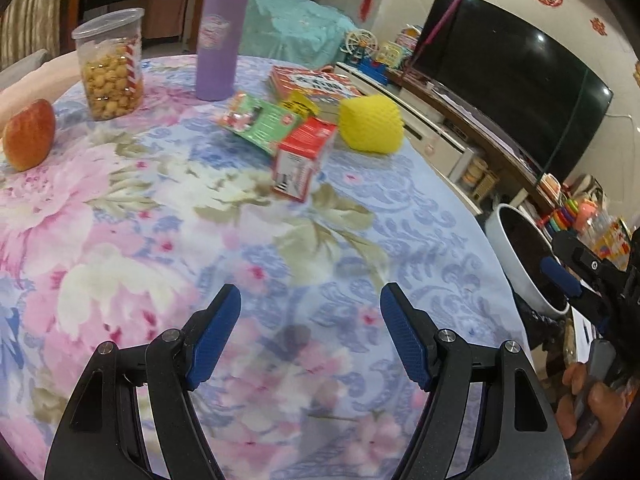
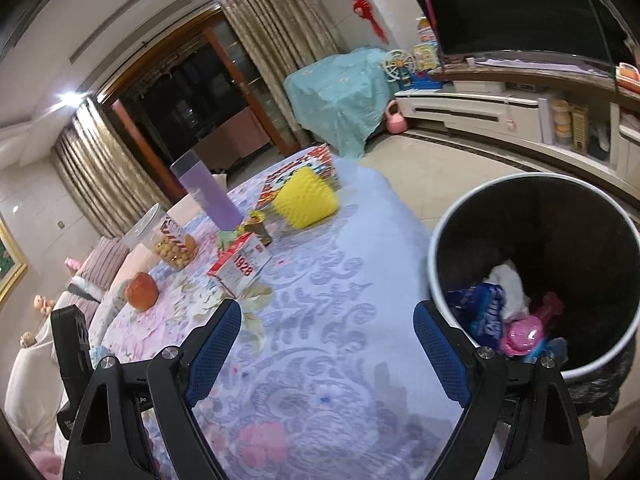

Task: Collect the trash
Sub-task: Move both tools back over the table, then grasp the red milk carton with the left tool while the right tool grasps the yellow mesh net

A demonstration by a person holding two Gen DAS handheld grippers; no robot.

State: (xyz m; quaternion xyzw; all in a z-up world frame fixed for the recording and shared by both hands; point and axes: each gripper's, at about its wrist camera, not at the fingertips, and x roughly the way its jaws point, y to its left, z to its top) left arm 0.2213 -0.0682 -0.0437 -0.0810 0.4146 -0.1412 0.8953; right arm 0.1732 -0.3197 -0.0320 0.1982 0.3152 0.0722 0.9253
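A red and white carton (image 1: pixel 302 160) lies on the floral tablecloth (image 1: pixel 160 220), with a green wrapper (image 1: pixel 262 120), a small yellow wrapper (image 1: pixel 300 105) and a yellow foam net (image 1: pixel 372 125) behind it. My left gripper (image 1: pixel 310 312) is open and empty, low over the cloth in front of them. My right gripper (image 2: pixel 327 324) is open and empty at the table's right edge, beside a white bin (image 2: pixel 440 276) with a black liner that holds wrappers (image 2: pixel 486 316). The carton (image 2: pixel 240 266) and the foam net (image 2: pixel 306 199) also show in the right wrist view.
An apple (image 1: pixel 30 134), a snack jar (image 1: pixel 110 66), a purple tumbler (image 1: pixel 218 40) and a red book (image 1: pixel 316 86) stand on the table. The bin (image 1: pixel 516 256) stands off the table's right edge. A TV (image 1: pixel 512 76) and a low cabinet (image 1: pixel 440 128) line the wall.
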